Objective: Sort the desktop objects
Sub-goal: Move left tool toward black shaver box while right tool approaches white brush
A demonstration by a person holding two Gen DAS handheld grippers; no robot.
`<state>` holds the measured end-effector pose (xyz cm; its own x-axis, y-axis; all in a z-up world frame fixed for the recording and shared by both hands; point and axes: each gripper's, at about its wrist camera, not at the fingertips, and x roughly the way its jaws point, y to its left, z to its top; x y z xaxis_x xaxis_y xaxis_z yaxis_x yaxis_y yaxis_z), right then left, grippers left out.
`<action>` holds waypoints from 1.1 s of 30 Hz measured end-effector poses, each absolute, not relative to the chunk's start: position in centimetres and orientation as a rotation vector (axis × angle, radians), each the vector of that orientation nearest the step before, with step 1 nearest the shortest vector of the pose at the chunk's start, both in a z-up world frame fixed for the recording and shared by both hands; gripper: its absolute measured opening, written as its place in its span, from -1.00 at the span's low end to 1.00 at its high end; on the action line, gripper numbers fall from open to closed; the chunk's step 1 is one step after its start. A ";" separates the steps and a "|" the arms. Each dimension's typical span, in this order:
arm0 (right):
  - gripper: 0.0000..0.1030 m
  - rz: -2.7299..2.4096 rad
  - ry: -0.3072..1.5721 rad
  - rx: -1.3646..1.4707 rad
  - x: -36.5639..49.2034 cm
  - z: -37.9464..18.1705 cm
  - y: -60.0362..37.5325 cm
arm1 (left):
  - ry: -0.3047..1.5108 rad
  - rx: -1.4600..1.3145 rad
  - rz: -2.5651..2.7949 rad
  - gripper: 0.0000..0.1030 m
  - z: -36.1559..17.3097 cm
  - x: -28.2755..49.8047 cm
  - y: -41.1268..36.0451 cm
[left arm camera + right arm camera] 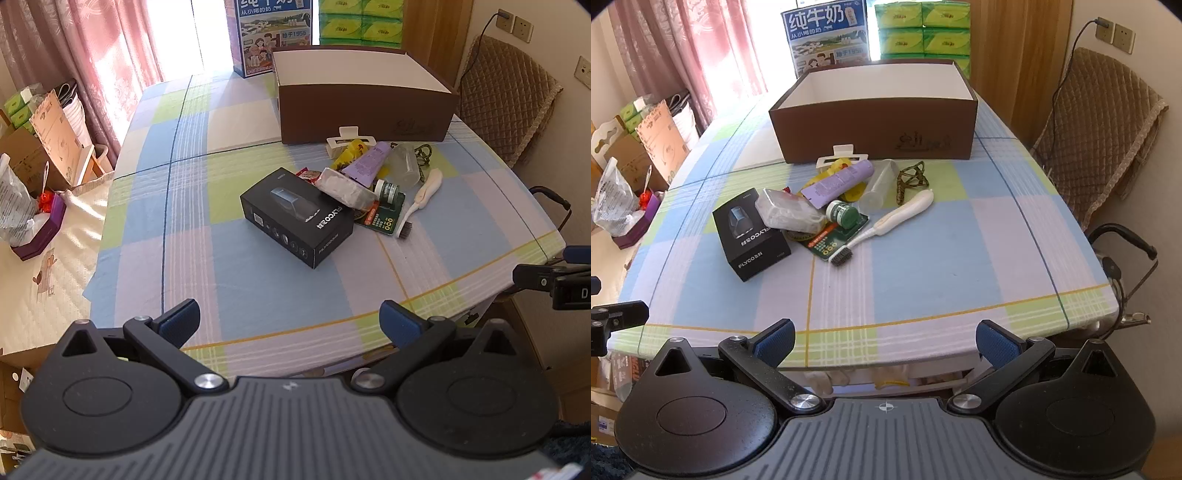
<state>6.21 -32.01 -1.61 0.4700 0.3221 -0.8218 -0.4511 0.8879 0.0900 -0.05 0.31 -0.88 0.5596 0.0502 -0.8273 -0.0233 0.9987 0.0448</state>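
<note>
Both grippers held spread and empty at the table's near edge.

The left gripper and right gripper are released; beyond, a black box, brush and tube are piled before the brown box.

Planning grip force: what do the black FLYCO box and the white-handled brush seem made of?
The black FLYCO box looks like matte printed cardboard, with crisp folded edges. The white-handled brush appears to be smooth, slightly glossy plastic with dark bristles; the bristle material is unclear.
</note>
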 end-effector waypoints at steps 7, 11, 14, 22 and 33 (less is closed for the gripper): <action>0.97 0.475 0.980 -0.144 6.4 -1.7 -31.9 | 0.980 0.027 0.046 0.98 -1.0 0.1 0.5; 0.97 0.473 0.984 -0.139 6.5 -1.8 -31.9 | 0.982 0.027 0.045 0.98 -1.1 0.1 0.5; 0.97 0.472 0.989 -0.135 6.6 -1.9 -31.9 | 0.983 0.027 0.045 0.98 -1.2 0.1 0.5; 0.97 0.466 0.993 -0.132 6.9 -1.9 -31.8 | 0.989 0.027 0.042 0.98 -1.5 0.4 0.5; 0.97 0.468 0.993 -0.135 7.2 -1.9 -31.5 | 1.003 0.021 0.044 0.98 -1.5 1.0 0.8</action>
<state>7.16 -31.47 -1.88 0.4565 0.3178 -0.8310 -0.4387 0.8930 0.1005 1.01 0.76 -1.54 0.5371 0.0469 -0.8422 -0.0271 0.9989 0.0383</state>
